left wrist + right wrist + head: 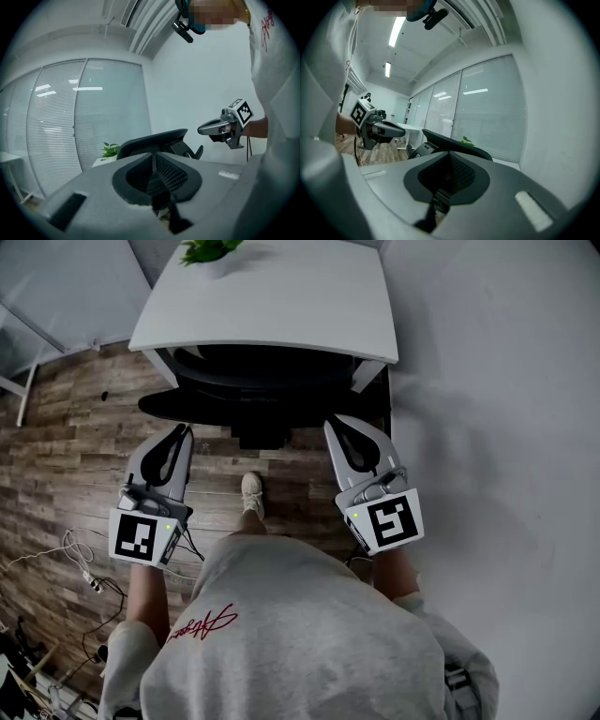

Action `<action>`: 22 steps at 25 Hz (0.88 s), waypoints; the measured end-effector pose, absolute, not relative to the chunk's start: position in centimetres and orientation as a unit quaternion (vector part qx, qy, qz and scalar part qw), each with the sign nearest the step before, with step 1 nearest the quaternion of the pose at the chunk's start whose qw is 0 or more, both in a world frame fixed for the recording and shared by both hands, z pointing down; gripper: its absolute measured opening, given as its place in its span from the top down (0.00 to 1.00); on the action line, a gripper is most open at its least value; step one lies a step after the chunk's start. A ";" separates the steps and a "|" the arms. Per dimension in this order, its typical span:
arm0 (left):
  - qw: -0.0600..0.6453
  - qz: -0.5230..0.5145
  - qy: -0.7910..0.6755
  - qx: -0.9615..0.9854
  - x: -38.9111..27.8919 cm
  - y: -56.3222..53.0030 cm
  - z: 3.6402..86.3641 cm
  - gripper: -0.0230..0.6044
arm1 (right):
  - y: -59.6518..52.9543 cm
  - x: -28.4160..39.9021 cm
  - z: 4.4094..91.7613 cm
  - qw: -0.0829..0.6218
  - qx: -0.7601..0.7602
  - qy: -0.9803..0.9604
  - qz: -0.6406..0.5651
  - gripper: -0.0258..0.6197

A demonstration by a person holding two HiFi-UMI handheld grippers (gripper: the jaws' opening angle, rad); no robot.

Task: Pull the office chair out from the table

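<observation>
Both closed and empty — left gripper (pixel 179 432), right gripper (pixel 338 425) — facing curved black office chair (pixel 262 381).

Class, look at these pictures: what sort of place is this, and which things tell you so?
Most likely an office: a black office chair is tucked under a white table, glass walls with blinds stand behind, and a potted plant sits on the table.

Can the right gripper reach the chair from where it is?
Probably yes. The right gripper points at the chair, whose back sticks out from under the table, and nothing stands between them.
</observation>
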State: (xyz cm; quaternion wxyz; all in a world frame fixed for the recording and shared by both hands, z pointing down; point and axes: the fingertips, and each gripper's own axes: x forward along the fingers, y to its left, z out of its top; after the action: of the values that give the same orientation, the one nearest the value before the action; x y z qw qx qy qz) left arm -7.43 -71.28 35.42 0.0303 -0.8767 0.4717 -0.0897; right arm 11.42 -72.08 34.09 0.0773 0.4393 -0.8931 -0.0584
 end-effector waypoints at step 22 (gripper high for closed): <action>0.113 -0.277 0.323 -0.898 -6.3 -74.3 40.3 0.62 | -73.8 10.0 41.3 0.310 0.304 -0.883 -0.179 0.74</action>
State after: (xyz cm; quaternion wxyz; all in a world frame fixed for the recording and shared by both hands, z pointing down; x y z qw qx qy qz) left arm -6.32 -74.26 40.26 0.1133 -0.8977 0.3234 -0.2769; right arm 9.96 -73.83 41.26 0.3100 0.3041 -0.8828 -0.1790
